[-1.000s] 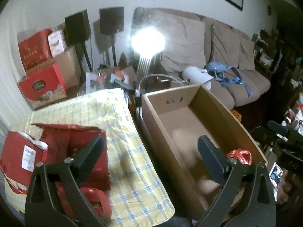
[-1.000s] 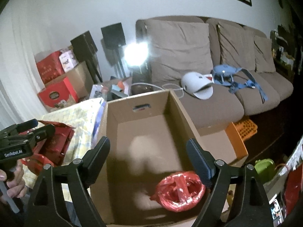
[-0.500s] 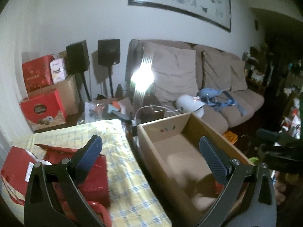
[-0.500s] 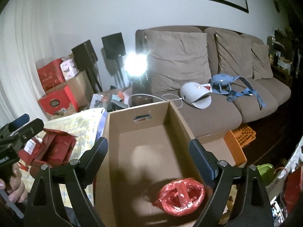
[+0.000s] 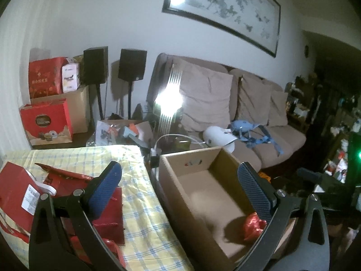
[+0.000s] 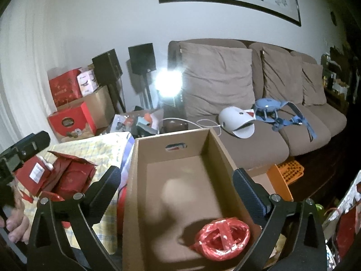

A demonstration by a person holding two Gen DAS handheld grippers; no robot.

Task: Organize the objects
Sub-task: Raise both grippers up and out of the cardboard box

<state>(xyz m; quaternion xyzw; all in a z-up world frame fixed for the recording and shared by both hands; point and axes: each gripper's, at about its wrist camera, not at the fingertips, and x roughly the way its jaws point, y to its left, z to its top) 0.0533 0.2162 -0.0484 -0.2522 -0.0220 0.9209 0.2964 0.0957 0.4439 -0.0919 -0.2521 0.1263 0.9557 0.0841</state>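
The red coil (image 6: 222, 237), a glossy loop of ribbon-like plastic with crossed strands over its middle, lies on the floor of the open cardboard box (image 6: 171, 142), at its near end. My right tongs (image 6: 176, 194) hang above it, their jaws having just been opening, wide apart with nothing between them. My left tongs (image 5: 180, 192) gape empty too, left of the box over the yellow checked worktop (image 5: 144, 214). There red gift bags (image 5: 20, 194) lie, one bearing a white printed label too small to read.
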